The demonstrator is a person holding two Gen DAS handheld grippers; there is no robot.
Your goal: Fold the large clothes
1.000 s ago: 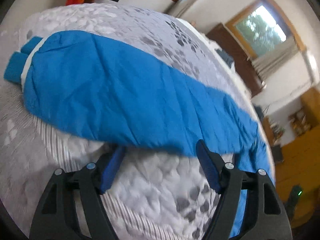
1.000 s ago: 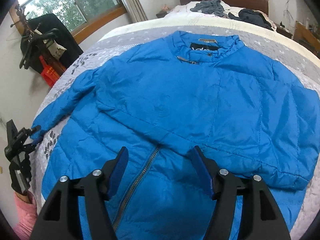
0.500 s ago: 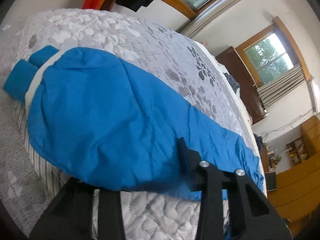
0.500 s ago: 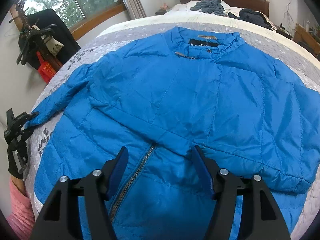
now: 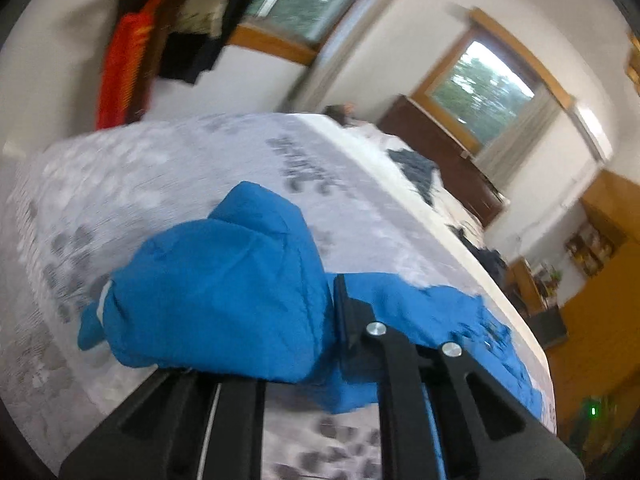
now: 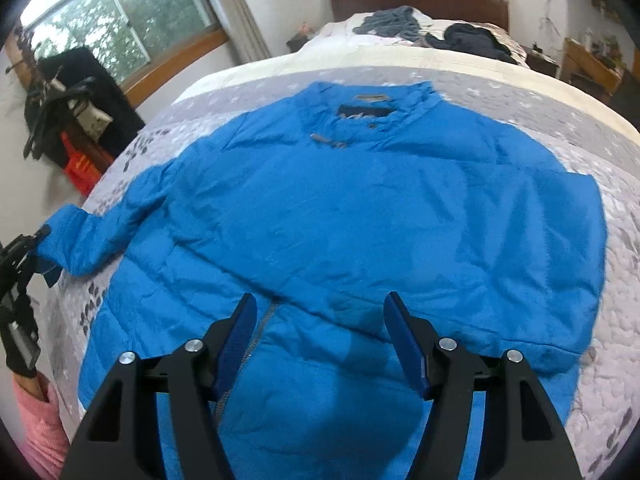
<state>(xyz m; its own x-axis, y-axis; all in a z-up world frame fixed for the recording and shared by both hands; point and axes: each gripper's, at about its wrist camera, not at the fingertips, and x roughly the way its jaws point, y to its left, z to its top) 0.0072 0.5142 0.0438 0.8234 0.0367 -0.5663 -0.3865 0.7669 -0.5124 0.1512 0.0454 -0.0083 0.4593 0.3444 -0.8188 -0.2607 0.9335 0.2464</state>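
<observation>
A blue padded jacket (image 6: 360, 208) lies spread front up on the bed, collar toward the headboard, its zipper (image 6: 260, 332) running down to my right gripper (image 6: 320, 316). That gripper hovers open just above the jacket's lower front with nothing between its fingers. The jacket's right-hand sleeve is folded across the front. Its other sleeve (image 5: 224, 292) is bunched up and lifted off the quilt, with my left gripper (image 5: 264, 340) shut on it; one finger is hidden under the fabric. In the right wrist view the left gripper (image 6: 38, 240) sits at the bed's left edge, holding the cuff.
A grey patterned quilt (image 6: 616, 320) covers the bed. Dark loose clothes (image 6: 400, 24) lie near the wooden headboard. A clothes rack (image 6: 68, 112) with hanging garments stands by the window on the left. A person's pink sleeve (image 6: 36, 432) shows at the lower left.
The left gripper went in over the flat sleeve, shut on it and raised it, so the sleeve now bunches up. The right gripper stays open above the lower front.
</observation>
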